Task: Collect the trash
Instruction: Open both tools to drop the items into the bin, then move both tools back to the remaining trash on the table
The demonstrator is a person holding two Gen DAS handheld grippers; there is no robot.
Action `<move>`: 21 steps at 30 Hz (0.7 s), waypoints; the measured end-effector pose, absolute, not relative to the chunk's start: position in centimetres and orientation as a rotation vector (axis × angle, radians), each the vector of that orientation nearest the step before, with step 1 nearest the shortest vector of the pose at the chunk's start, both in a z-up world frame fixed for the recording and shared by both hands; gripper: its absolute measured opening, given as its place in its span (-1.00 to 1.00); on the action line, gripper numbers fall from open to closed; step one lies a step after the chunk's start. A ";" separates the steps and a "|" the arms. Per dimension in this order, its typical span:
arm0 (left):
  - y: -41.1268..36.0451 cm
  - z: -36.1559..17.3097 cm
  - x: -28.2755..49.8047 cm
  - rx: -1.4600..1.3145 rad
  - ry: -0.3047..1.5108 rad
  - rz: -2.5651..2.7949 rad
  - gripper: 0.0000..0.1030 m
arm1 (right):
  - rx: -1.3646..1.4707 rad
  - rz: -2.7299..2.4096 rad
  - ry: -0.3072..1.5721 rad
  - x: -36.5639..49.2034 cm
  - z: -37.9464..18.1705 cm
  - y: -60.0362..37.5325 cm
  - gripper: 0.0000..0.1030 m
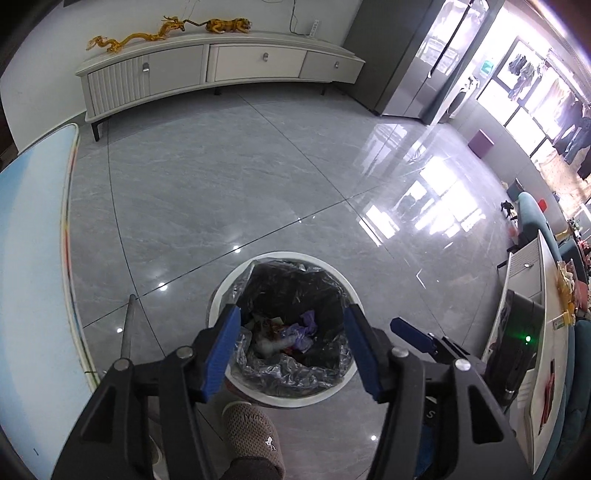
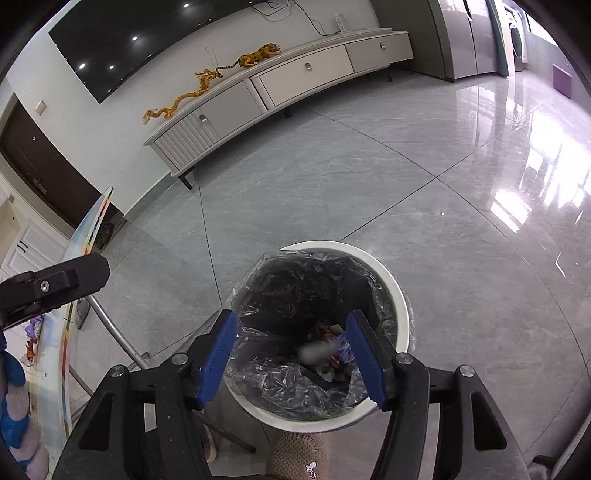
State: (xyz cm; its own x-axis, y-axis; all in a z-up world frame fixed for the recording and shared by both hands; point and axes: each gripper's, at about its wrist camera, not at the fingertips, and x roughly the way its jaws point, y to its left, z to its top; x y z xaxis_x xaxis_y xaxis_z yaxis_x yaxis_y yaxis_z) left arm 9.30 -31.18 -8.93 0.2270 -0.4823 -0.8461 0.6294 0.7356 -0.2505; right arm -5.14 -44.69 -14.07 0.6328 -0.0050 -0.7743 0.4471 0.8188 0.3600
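A round white plastic trash bin [image 1: 284, 397] lined with a dark crinkled plastic bag [image 1: 295, 284] sits on the grey tiled floor [image 1: 221, 177] in the lower centre of both views. At the bottom of the bag lies crumpled trash [image 1: 291, 332]: a purple wad, red and white wrappers, and a pale blurred piece in the right wrist view [image 2: 317, 350] that is too smeared to name.

The left gripper [image 1: 291, 350] hangs above the bin mouth with its blue-padded fingers [image 1: 221, 354] spread wide apart and nothing between them; released. The right gripper [image 2: 291, 356] is likewise over the bin, its blue pads [image 2: 218, 358] wide apart and empty. In the left wrist view the right gripper's blue fingertip pokes in at lower right [image 1: 410, 330]; in the right wrist view, part of the black body of the left one shows at the left edge [image 2: 55, 284].

A brown knitted slipper [image 1: 251, 432] stands just beside the bin's near rim at the bottom of the frame. At the left edge is a light blue table top with a coloured rim [image 1: 33, 258], on a metal leg [image 1: 127, 328]. In the upper part of both views a long white low cabinet with drawers [image 1: 218, 70] stands against the wall, carrying a golden dragon figurine [image 1: 136, 35] and a golden tiger figurine [image 1: 229, 25]. A black wall-mounted television [image 2: 155, 40] fills the upper left of the right wrist view.
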 end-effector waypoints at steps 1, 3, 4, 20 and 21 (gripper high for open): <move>-30.9 -8.7 9.2 0.156 1.091 -0.755 0.10 | 0.566 -0.279 0.853 -5.3 -13.9 -44.6 0.16; -30.5 -8.2 9.1 0.164 1.065 -0.721 0.10 | 0.560 -0.287 0.846 -5.6 -13.5 -44.3 0.16; -30.2 -7.9 8.9 0.174 1.044 -0.698 0.10 | 0.552 -0.291 0.842 -5.6 -13.2 -44.2 0.17; -21.0 0.0 3.5 0.206 0.688 -0.370 0.12 | 0.391 -0.266 0.693 -6.7 -5.6 -38.2 0.25; -20.5 0.4 3.2 0.200 0.672 -0.361 0.18 | 0.384 -0.261 0.683 -6.8 -5.2 -37.8 0.26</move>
State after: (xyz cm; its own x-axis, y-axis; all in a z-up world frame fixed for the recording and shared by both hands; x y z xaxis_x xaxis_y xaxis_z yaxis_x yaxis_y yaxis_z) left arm 3.20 -20.51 0.41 0.7237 -0.2610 -0.6388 0.3886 0.9191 0.0647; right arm -6.79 -37.78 -5.23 0.7477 -0.1081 -0.6552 0.3561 0.8981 0.2581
